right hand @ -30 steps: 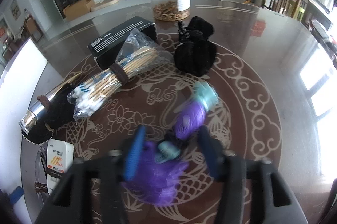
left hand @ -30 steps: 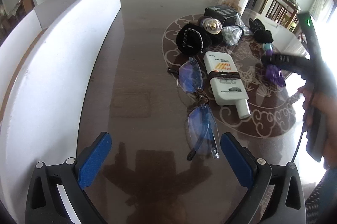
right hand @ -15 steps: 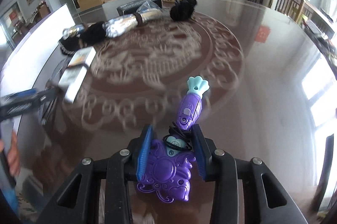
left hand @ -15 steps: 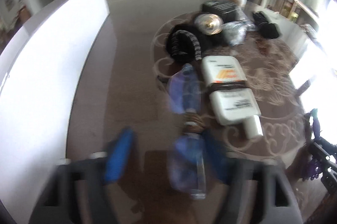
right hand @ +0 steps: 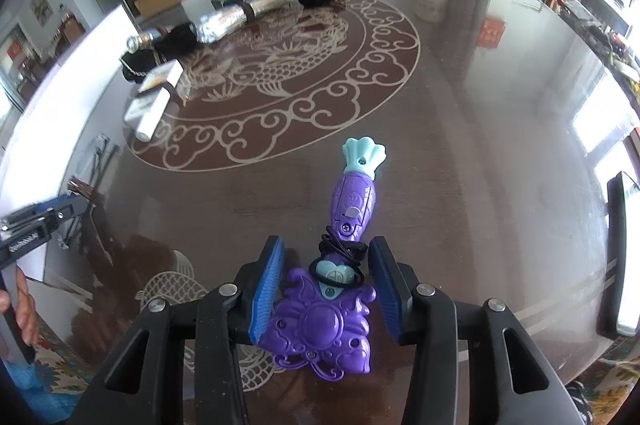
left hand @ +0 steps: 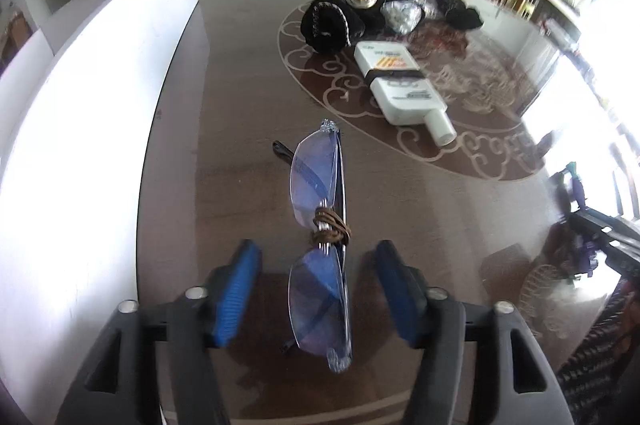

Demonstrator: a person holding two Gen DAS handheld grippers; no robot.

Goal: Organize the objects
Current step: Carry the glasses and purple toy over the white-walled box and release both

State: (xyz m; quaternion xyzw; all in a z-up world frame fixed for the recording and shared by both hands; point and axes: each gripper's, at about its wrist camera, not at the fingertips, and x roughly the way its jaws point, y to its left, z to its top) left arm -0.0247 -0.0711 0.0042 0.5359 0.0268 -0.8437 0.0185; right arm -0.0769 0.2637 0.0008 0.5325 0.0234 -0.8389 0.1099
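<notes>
The right claw (right hand: 326, 291) has just been opening around the purple toy wand (right hand: 334, 289) lying on the glossy surface (right hand: 480, 129).

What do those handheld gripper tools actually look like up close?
Both the left gripper and the right gripper have a black plastic frame with triangular cut-outs and silver bolts. Each carries two flat fingers faced with ribbed bright-blue pads.
</notes>
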